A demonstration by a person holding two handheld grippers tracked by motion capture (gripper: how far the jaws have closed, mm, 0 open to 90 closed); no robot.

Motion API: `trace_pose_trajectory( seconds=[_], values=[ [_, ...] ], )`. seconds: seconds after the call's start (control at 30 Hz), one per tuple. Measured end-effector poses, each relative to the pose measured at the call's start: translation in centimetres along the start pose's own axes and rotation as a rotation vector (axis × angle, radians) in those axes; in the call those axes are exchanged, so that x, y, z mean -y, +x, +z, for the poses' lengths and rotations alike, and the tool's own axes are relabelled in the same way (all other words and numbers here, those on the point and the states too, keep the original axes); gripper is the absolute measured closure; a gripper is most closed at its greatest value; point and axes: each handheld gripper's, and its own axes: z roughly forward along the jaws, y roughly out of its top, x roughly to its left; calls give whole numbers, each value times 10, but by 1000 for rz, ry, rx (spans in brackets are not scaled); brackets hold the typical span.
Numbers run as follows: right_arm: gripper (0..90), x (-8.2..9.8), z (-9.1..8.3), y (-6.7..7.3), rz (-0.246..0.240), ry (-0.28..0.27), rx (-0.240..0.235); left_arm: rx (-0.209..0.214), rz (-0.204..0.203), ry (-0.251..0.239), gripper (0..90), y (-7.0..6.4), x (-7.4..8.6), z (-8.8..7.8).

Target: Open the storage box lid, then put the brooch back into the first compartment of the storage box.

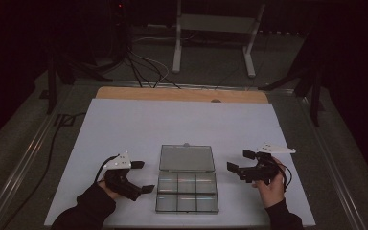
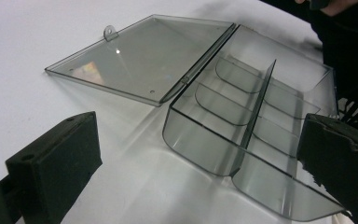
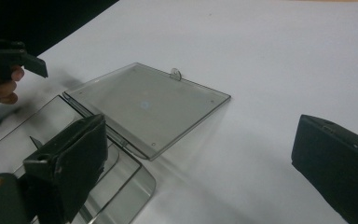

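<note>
Box [image 1: 187, 191] lies open between both grippers, left [image 1: 141, 176] and right [image 1: 236, 160]; jaws wide, empty. Likely next: nudge lid [image 1: 187, 157] shut.

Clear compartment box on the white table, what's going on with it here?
A person holds a hand-held gripper in each hand on either side of a clear plastic compartment box. Its lid lies flat, fully open, on the white table, and the six compartments look empty. The left hand-held gripper and the right hand-held gripper both stand open near the box, holding nothing and apparently not touching it.
</note>
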Motion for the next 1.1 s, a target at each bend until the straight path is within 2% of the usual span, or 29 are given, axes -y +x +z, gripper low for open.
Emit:
trace_pose_trajectory(
  seconds=[0.23, 0.4, 0.5, 0.57, 0.7, 0.8, 0.83, 0.93, 1.0, 1.1],
  values=[
    [35, 5, -5, -5, 6, 6, -20, 3, -1, -9, 7, -2, 4, -3],
    [32, 15, -11, -13, -21, 11, -14, -6, -8, -24, 7, 0, 6, -5],
    [31, 18, -13, -14, -59, 15, 14, -9, -6, -26, 7, 0, 6, -6],
    [31, 20, -14, -15, -65, 20, 11, -10, -6, -25, 6, 0, 6, -6],
    [32, 22, -15, -19, -37, 51, 13, -8, -12, -33, 7, 0, 7, -7],
    [32, 25, -14, -19, -35, 72, 36, -12, -12, -41, 7, 0, 8, -9],
    [37, 25, -13, -20, -20, 80, 50, -13, -13, -41, 7, -1, 8, -9],
    [81, 27, -10, -23, -5, 101, 74, -18, -8, -35, 7, -3, 9, -9],
    [145, 29, -10, -24, -6, 115, 80, -20, -2, -28, 7, -4, 10, -8],
    [187, 31, -9, -26, -2, 135, 83, -19, 2, -26, 7, -5, 11, -8]
  ],
)
